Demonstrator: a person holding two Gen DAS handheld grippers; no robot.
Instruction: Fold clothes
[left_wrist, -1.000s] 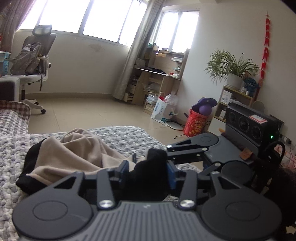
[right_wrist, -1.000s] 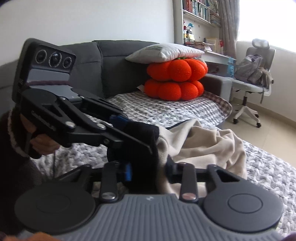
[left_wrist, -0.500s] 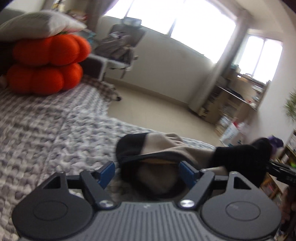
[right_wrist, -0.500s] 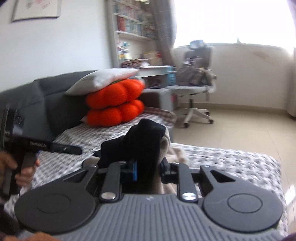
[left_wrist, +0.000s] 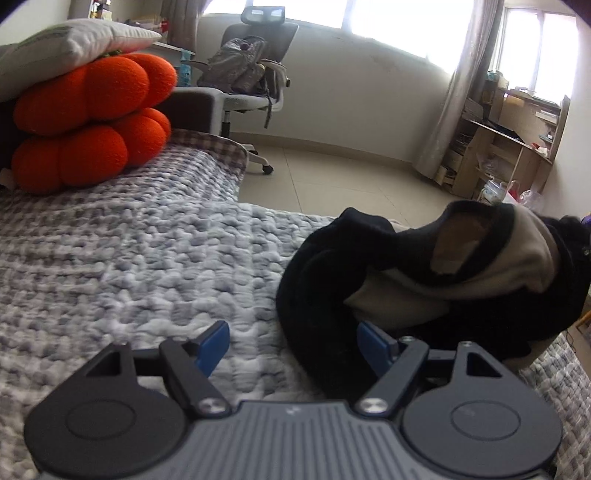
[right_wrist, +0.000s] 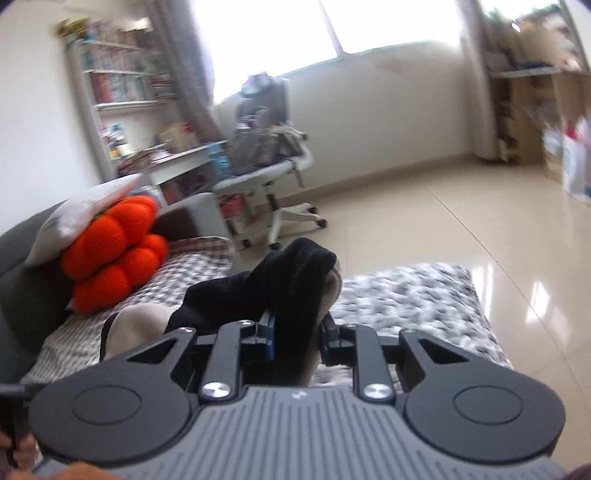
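Right gripper (right_wrist: 295, 341) pinches a black fold of the garment (right_wrist: 284, 284) between narrow jaws, lifting it above the quilt (right_wrist: 406, 295) on the sofa. We read that grip as the anchor for a fold: one edge is raised so the rest can hang or be drawn straight.

Our left gripper (left_wrist: 291, 345) stands wide, its blue pads (left_wrist: 212, 341) gripping nothing; the black hem drapes across its right pad and onto the quilt (left_wrist: 129, 258). We judge it is free to take a fresh hold lower on the cloth.

The garment, black outside with a beige lining (left_wrist: 498, 273), sits bunched at the near right of the quilt in the left view, held up at its far right end.

Farther left, orange cushions (left_wrist: 92, 122) are stacked under a white pillow (left_wrist: 70, 40) against the sofa back. Beyond the sofa, an office chair (left_wrist: 255, 74) carries a backpack before the windows, with wooden shelves (left_wrist: 509, 147) at far right.

No brand, label or writing can be read; the right view is blurred.
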